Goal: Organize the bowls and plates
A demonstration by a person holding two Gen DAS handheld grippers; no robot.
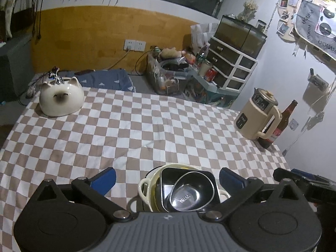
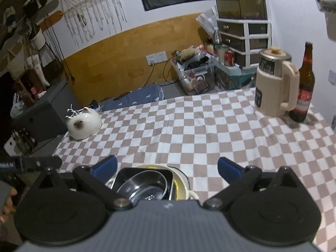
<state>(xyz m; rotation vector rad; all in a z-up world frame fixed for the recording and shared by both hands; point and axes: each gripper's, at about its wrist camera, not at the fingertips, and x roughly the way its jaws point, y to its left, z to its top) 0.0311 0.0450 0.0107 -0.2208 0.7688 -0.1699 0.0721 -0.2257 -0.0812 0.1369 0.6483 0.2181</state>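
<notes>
A nested stack sits on the checkered tablecloth point(image 1: 147, 126) near its front edge: a cream two-handled dish point(image 1: 145, 189) holds a black square bowl point(image 1: 189, 174), and a round steel bowl point(image 1: 187, 195) lies tilted inside that. My left gripper point(image 1: 168, 178) hangs above the stack with its blue-tipped fingers point(image 1: 105, 180) spread wide and touching nothing. In the right wrist view the same cream dish point(image 2: 180, 180), black bowl point(image 2: 145, 172) and steel bowl point(image 2: 145, 189) lie below my right gripper point(image 2: 168, 168), which is also open and empty. A white cat-faced bowl point(image 1: 61, 98) point(image 2: 84, 124) rests upside down at the far left corner.
A cream kettle point(image 1: 258, 117) point(image 2: 275, 84) and a brown bottle point(image 1: 279, 126) point(image 2: 304, 84) stand at the table's far right. Behind the table are a clear bin of clutter point(image 1: 166, 73), a drawer unit point(image 1: 231, 67) and a yellow-panelled wall. The other gripper's black body point(image 1: 304, 180) shows at right.
</notes>
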